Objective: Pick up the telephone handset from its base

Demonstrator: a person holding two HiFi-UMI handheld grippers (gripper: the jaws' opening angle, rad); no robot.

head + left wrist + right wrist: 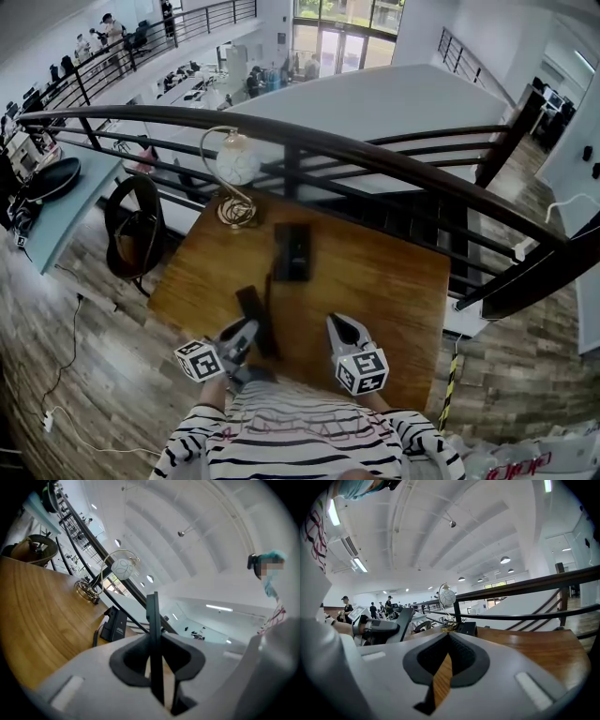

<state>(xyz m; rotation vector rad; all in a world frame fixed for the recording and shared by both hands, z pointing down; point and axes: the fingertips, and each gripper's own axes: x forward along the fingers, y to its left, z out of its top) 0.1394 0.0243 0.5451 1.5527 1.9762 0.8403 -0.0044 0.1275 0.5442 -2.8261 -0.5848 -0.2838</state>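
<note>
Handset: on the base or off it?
Off. The handset is clamped in the left hand-held gripper near the front edge of the table, apart from the base farther back.

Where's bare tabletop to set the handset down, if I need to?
Widest bare patch: right of the telephone base, out to the right edge of the table, ahead of the right gripper. Crowded: the lamp, base and cord by the handset in the left gripper.

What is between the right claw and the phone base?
Only bare wooden table, seen in the head view, lies between the right claw and the phone base.
</note>
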